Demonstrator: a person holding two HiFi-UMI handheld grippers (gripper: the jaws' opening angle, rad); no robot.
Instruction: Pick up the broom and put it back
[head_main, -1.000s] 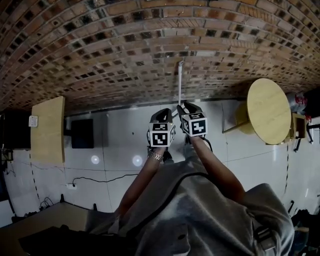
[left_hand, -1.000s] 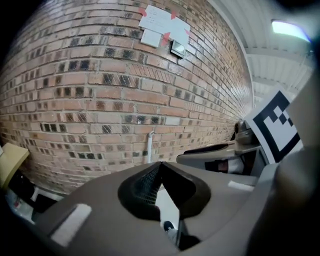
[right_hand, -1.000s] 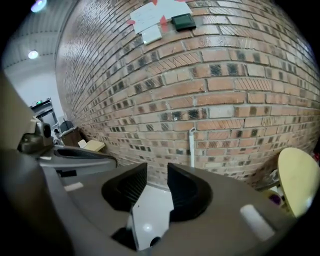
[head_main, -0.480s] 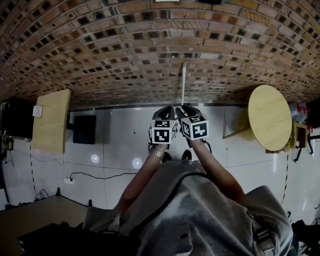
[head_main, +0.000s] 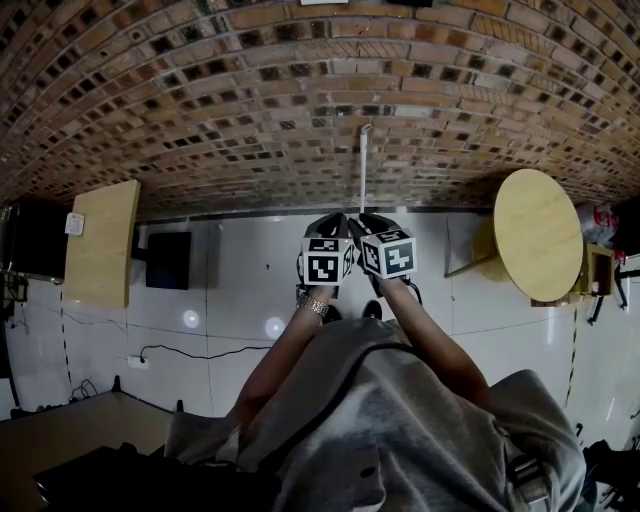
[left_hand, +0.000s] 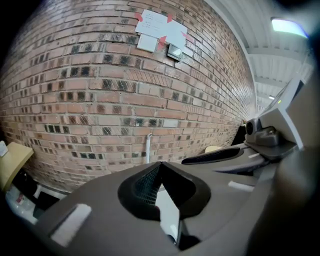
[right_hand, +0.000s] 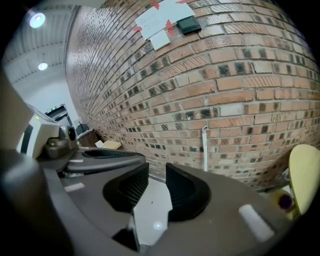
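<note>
Reaching forward from grey sleeves (head_main: 420, 390), both grippers sit side by side above the white floor (head_main: 240, 270). The left tongs (left_hand: 159, 164) are pressed together at the tips and empty. The right tongs (right_hand: 157, 167) are drawn in to a sliver, with nothing between them. Beyond them the broom (head_main: 362, 165) stands upright with its white handle against the brick wall (head_main: 250, 100), apart from both.

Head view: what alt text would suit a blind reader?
A person in grey holds the left tongs and right tongs side by side over a white floor, facing a brick wall. A thin white pole stands against that wall beyond them; a round wooden table sits at right.
</note>
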